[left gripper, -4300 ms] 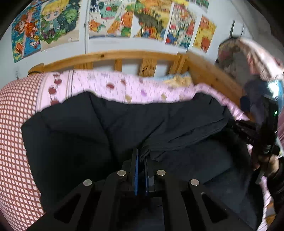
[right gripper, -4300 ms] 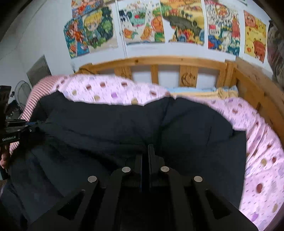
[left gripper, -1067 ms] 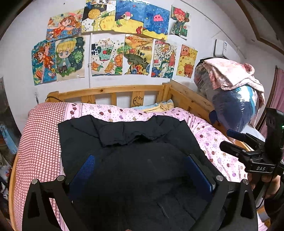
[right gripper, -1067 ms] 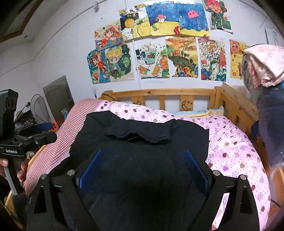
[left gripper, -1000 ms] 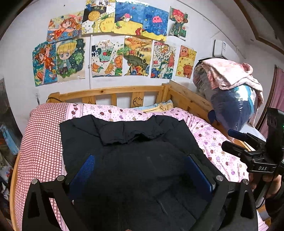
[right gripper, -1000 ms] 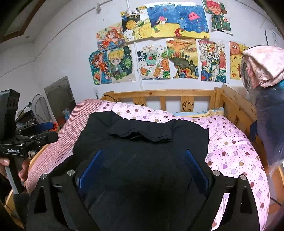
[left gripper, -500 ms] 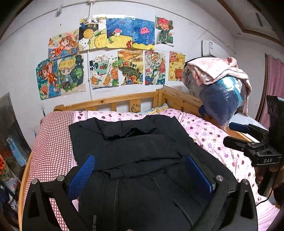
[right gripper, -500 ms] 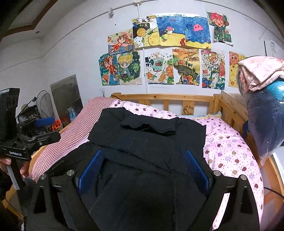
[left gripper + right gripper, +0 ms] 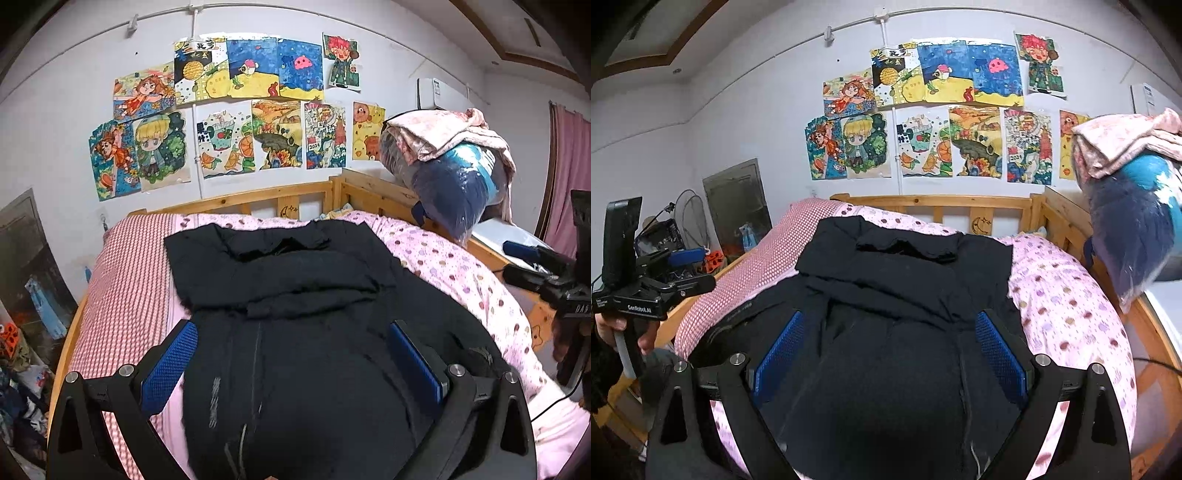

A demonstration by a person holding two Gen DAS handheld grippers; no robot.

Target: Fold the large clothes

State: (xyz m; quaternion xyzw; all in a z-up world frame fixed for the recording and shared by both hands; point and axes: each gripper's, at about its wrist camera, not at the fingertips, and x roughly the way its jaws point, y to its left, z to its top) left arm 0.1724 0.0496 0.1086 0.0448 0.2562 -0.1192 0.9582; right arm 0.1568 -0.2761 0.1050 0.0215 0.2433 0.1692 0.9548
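Observation:
A large black garment (image 9: 295, 332) (image 9: 897, 325) lies spread on the bed, its far part folded back over itself into a thick layered band. My left gripper (image 9: 291, 354) hangs open above the near part of the cloth, blue pads wide apart, holding nothing. My right gripper (image 9: 888, 354) is likewise open over the garment and empty. Each gripper shows in the other's view: the right one (image 9: 546, 280) at the bed's right side, the left one (image 9: 653, 284) at the bed's left side in a hand.
The bed has a pink dotted sheet (image 9: 450, 266), a red checked cover (image 9: 125, 280) on the left, and a wooden headboard (image 9: 945, 206). A bagged blue bundle with pink cloth on top (image 9: 454, 173) sits at the right rail. Clutter stands on the floor at left (image 9: 665, 240).
Both grippers, shut on the black garment four seconds ago, have let go and opened. Since then they have pulled back and up, away from the headboard, showing more of the garment.

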